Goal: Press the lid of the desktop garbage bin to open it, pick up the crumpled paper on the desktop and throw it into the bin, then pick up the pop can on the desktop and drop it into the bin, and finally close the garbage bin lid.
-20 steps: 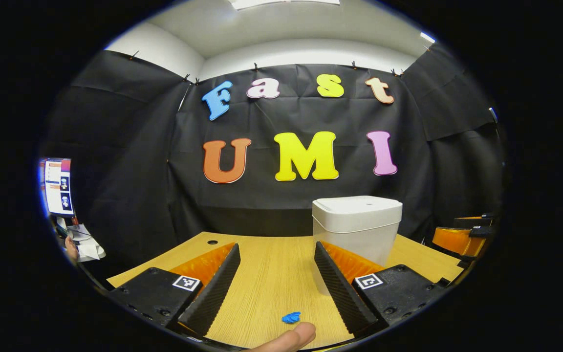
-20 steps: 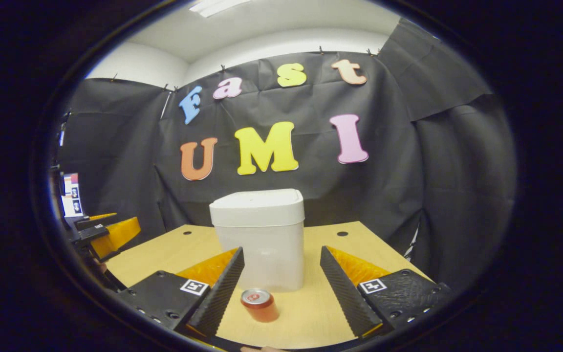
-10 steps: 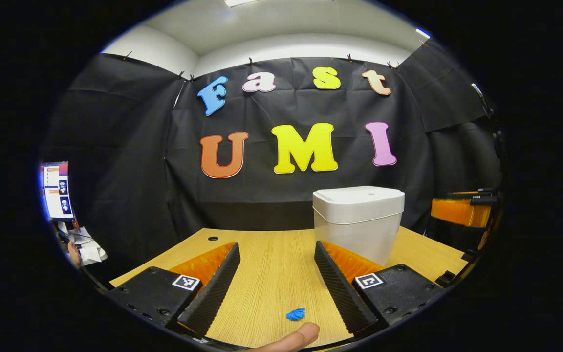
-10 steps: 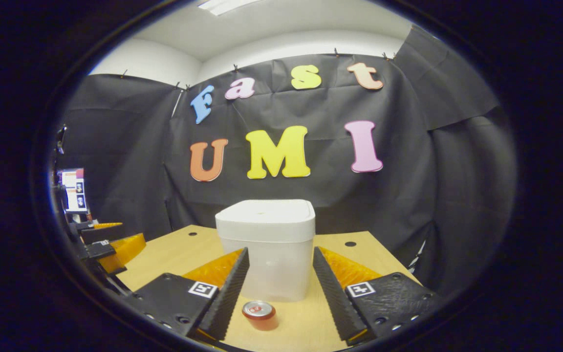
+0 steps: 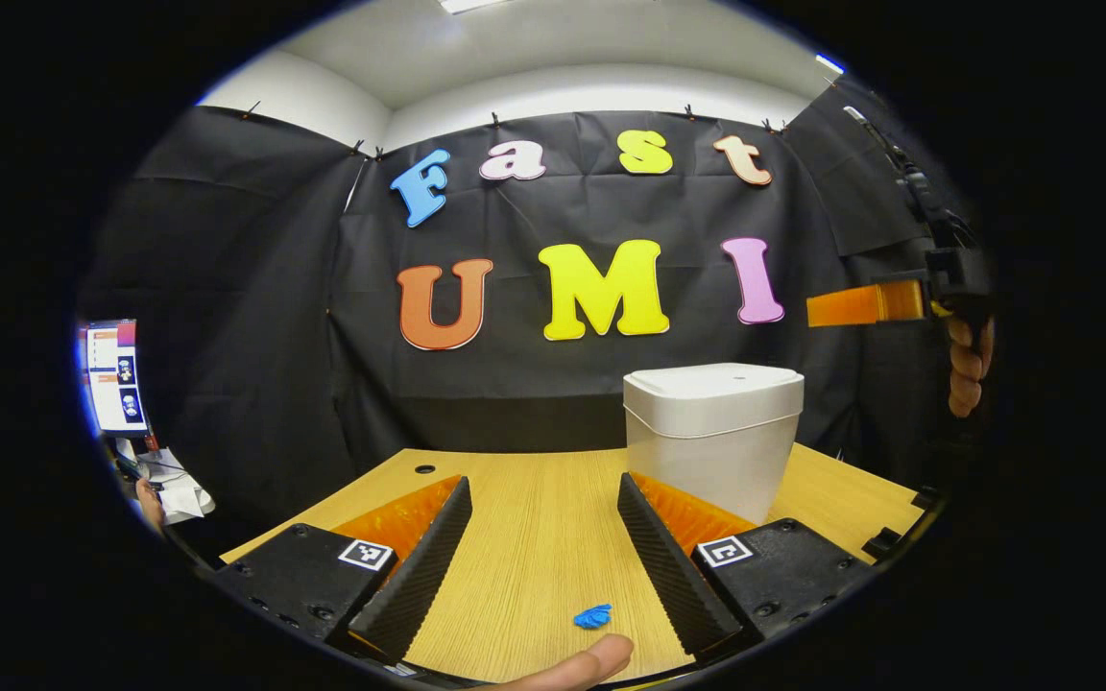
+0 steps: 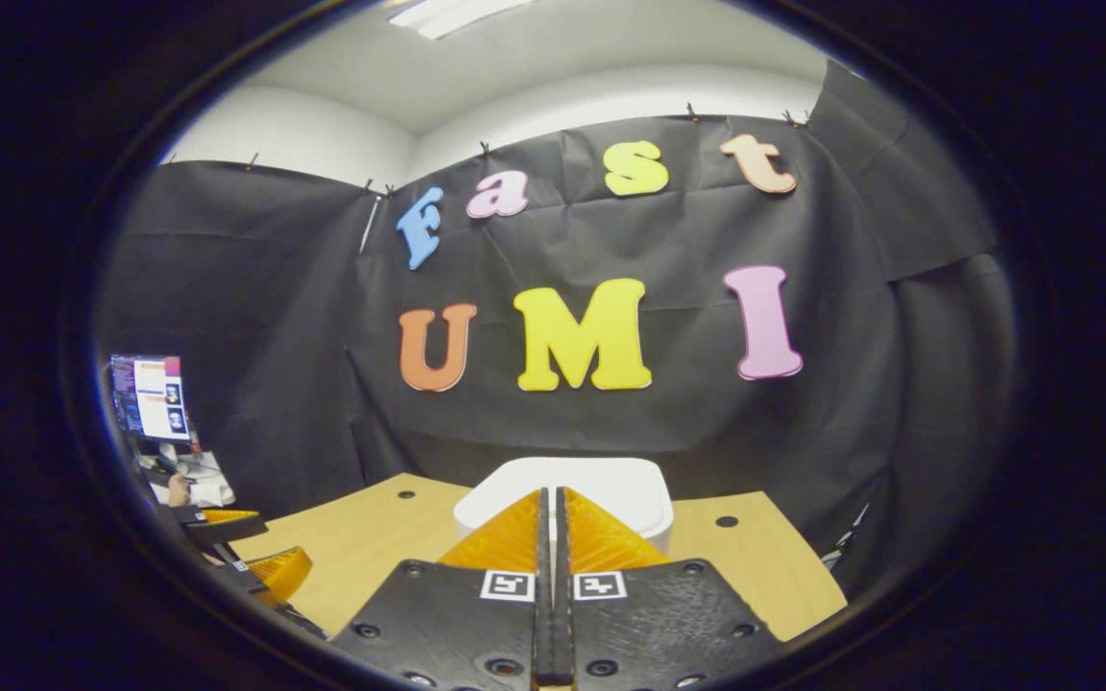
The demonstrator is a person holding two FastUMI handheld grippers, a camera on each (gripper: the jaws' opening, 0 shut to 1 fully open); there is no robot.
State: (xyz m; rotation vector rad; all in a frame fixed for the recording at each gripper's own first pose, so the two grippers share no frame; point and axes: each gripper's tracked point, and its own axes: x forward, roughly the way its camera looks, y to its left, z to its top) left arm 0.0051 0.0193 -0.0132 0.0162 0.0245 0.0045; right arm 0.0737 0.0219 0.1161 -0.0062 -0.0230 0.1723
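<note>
Since earlier frame right gripper (image 6: 549,509) risen, fingers now pressed together empty, poised above bin lid (image 6: 611,485) just ahead, likely for pressing it open. Left gripper (image 5: 541,513) spread wide, idle; blue crumpled paper (image 5: 593,616) between its fingers on worktop (image 5: 534,537).
</note>
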